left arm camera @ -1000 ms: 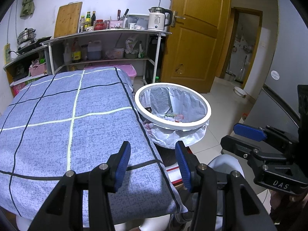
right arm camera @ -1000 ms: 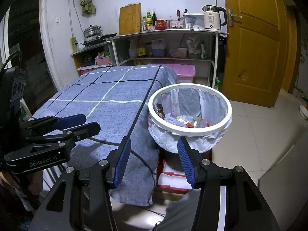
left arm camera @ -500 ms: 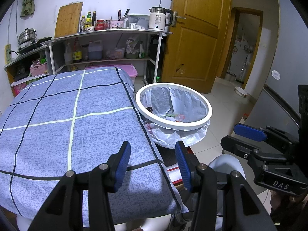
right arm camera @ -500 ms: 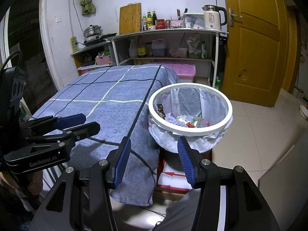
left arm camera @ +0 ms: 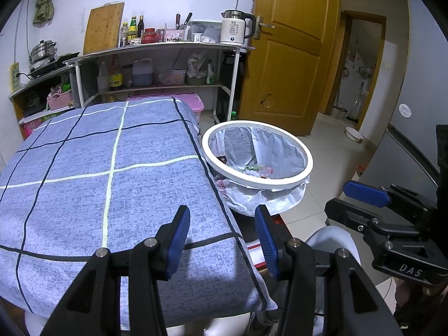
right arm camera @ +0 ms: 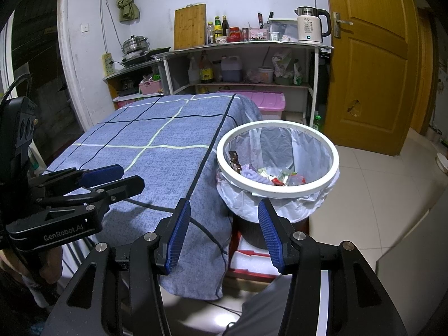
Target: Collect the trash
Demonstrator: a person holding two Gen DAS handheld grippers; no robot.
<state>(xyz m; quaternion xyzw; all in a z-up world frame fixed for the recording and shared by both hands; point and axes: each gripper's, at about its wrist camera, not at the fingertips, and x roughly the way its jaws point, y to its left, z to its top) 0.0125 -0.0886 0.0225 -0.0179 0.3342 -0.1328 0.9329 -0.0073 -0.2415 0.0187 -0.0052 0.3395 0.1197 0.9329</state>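
A white-rimmed trash bin (left arm camera: 306,172) with a pale liner stands right of the table; it also shows in the right wrist view (right arm camera: 334,168). Wrappers and scraps (right arm camera: 275,176) lie in its bottom. The table under a blue checked cloth (left arm camera: 112,168) shows no trash on top. My left gripper (left arm camera: 222,238) is open and empty over the table's near right corner. My right gripper (right arm camera: 224,232) is open and empty, near the cloth's hanging edge, short of the bin. Each gripper shows in the other's view: right (left arm camera: 364,196), left (right arm camera: 106,176).
A shelf unit (left arm camera: 156,64) with bottles, a kettle (left arm camera: 233,26) and a cutting board stands behind the table. A pink storage box (right arm camera: 259,103) sits under it. A wooden door (left arm camera: 291,56) is at the right, with tiled floor (right arm camera: 378,196) beyond the bin.
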